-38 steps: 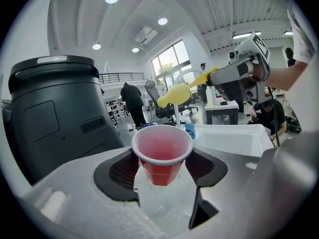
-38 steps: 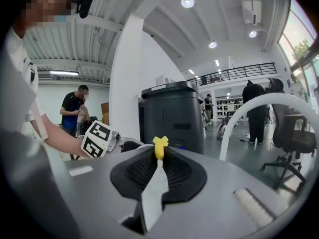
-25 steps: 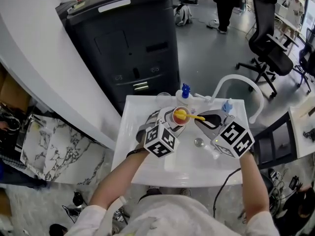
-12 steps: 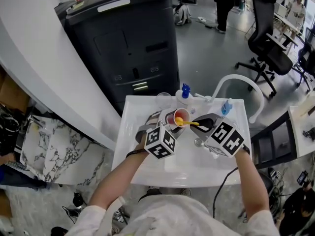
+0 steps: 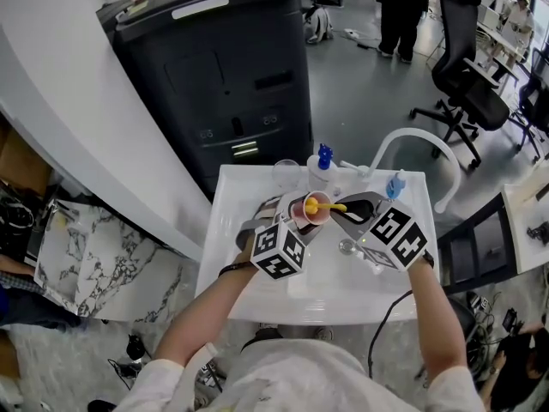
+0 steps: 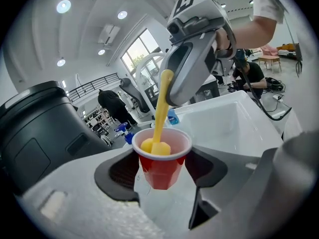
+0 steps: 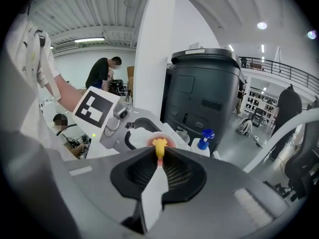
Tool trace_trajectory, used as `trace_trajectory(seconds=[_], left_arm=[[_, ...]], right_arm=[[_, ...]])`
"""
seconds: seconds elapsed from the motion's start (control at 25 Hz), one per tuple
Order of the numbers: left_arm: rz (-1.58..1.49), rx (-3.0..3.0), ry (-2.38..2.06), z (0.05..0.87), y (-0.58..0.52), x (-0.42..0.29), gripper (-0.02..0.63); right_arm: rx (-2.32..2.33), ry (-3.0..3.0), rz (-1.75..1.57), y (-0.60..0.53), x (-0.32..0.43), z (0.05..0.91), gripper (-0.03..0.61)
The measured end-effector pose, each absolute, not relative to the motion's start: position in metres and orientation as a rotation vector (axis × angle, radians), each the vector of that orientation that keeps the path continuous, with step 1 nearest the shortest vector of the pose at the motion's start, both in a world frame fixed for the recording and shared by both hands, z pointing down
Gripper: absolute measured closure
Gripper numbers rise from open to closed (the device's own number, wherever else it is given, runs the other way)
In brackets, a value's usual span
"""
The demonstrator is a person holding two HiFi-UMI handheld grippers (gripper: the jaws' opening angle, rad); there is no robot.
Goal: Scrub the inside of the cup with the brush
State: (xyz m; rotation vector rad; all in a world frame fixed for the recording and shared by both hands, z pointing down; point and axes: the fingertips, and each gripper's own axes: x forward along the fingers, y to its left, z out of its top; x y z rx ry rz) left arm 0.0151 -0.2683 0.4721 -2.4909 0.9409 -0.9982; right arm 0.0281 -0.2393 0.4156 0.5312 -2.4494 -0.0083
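Red plastic cup [image 6: 162,159] sits clamped between the fingers [image 6: 118,171] of the left gripper [image 5: 296,215]. The two dark ribbed pads press on opposite sides of the cup wall below its pale rim, and the open mouth faces up.

The right gripper [image 5: 346,207] has its fingers [image 7: 137,172] closed together on the handle of a yellow plastic brush [image 7: 159,146], which sticks out beyond their tips. In the left gripper view the brush handle slants down from the right gripper's fingers into the cup. Its blocky yellow head lies inside, nearer the left-hand pad.

In the head view both pairs of fingertips meet at the cup, which is held above a white counter [image 5: 225,230] with a sunken basin. Beyond the fingertips, at the counter's far edge, stand a white bottle with a blue top [image 5: 321,165] and a clear glass [image 5: 286,172] just beside it. A small blue bottle [image 5: 395,184] stands out past the right gripper's fingers, near a curved white tap [image 5: 412,138]. Behind them all rises a large dark grey bin [image 5: 214,67].
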Motion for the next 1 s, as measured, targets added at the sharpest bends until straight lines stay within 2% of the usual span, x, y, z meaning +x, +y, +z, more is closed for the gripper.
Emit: trace_trajectory(seconds=[1.0], left_arm=[[-0.986, -2.538, 0.941, 0.478, -0.267, 0.011, 0.324]], right_arm=[[0.511, -2.489, 0.149, -0.228, 0.027, 0.427, 0.545]])
